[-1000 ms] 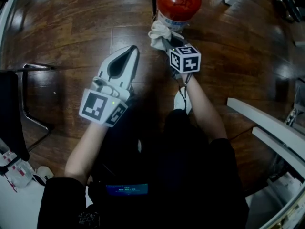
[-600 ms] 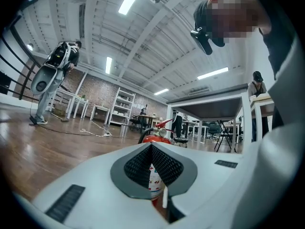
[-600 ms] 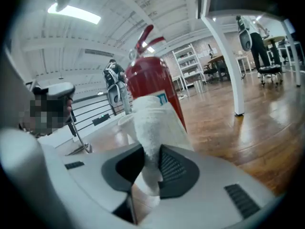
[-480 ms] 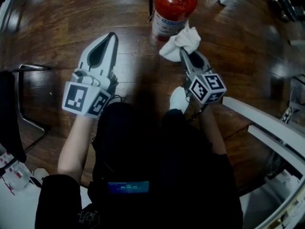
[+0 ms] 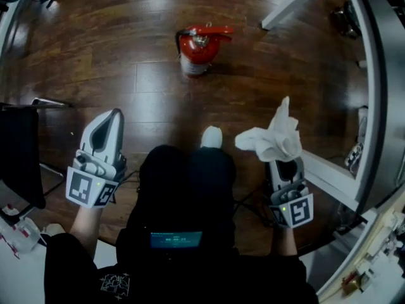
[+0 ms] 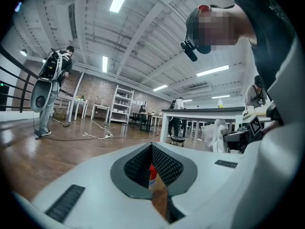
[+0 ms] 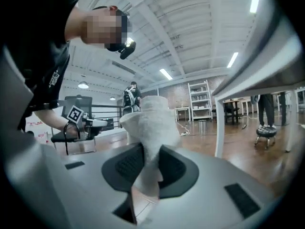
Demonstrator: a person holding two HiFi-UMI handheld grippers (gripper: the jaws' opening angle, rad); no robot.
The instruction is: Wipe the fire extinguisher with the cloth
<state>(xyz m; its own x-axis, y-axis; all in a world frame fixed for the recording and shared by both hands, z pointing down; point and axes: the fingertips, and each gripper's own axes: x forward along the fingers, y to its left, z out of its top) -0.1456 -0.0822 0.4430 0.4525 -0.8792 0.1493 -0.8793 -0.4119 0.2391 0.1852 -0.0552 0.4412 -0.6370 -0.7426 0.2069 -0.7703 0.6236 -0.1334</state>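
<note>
The red fire extinguisher (image 5: 195,45) stands upright on the dark wooden floor (image 5: 126,56), far ahead of both grippers. My right gripper (image 5: 283,160) is held low at the right, shut on a crumpled white cloth (image 5: 272,139) that sticks up from its jaws. In the right gripper view the cloth (image 7: 151,123) fills the gap of the right gripper (image 7: 147,173). My left gripper (image 5: 114,114) hangs at the left, shut and empty. In the left gripper view a sliver of the extinguisher (image 6: 152,175) shows past the left gripper (image 6: 151,148), and the cloth (image 6: 217,134) appears at the right.
A black chair (image 5: 18,154) stands at the left. A white table frame (image 5: 324,171) and its leg (image 5: 297,2) run along the right. A white shoe (image 5: 212,137) shows between the grippers. Other people and shelving stand far off in the gripper views.
Both grippers have drawn back from the extinguisher toward the body. The cloth has come away from the extinguisher with the right gripper. The extinguisher now looks much farther off.
</note>
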